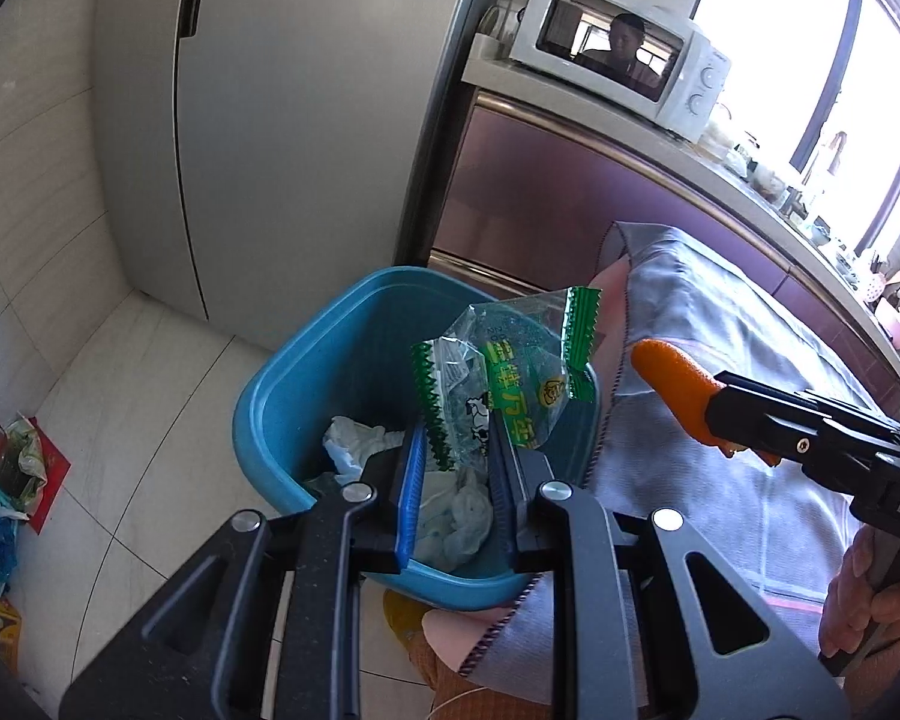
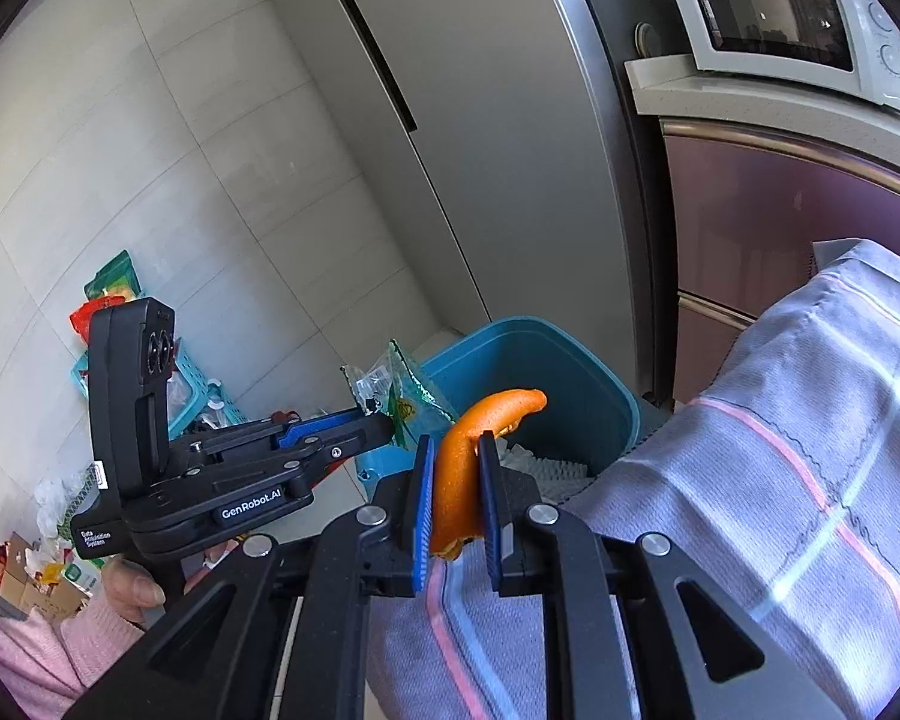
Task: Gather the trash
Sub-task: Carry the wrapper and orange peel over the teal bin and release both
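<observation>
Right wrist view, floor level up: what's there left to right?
Left gripper holding the clear green wrapper → orange peel in the right gripper → blue bin → plaid cloth.

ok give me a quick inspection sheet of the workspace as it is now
surface: checked grey cloth over the table, beside the bin
job's things: blue bin on the floor, crumpled tissue inside; green wrapper; orange peel
clutter: packaging heap on the floor by the wall
grippers: left gripper shut on wrapper above bin; right gripper shut on peel
cables: nothing seen
surroundings: fridge, microwave, purple cabinets
</observation>
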{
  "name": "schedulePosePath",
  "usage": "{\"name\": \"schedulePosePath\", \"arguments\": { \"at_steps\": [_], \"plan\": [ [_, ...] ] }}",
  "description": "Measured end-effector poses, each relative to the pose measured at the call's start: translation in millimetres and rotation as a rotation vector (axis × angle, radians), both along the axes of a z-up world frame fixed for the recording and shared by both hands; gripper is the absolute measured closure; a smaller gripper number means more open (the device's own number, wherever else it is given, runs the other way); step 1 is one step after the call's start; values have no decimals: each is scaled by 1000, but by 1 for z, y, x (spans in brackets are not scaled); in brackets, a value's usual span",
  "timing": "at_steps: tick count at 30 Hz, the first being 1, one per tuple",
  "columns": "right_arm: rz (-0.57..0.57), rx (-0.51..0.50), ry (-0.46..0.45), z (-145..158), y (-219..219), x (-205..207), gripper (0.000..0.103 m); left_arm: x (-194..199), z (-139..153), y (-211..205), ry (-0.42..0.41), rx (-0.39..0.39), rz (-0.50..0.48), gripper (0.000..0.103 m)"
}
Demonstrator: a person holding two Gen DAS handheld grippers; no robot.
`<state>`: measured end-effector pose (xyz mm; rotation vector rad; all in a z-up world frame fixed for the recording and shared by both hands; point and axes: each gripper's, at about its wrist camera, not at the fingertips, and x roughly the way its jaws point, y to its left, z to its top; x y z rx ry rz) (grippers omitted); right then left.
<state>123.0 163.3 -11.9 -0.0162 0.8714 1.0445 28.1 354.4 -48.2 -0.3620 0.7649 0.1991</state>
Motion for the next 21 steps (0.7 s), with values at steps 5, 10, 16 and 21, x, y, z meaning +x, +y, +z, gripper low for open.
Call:
{"name": "schedulePosePath", "arguments": {
  "at_steps": [5, 10, 16, 21],
  "plan": [
    [2, -33, 8, -9, 12, 9, 90, 4, -11, 6, 22, -3, 12, 82],
    [7, -58, 13, -14, 22, 12, 90, 12, -19, 9, 42, -4, 21, 82],
    [14, -81, 20, -20, 32, 16, 90, 19, -27, 9, 64, 2, 32, 82],
    [20, -96, 28, -25, 35, 16, 90, 25, -34, 10, 80, 0, 39, 82]
  ]
}}
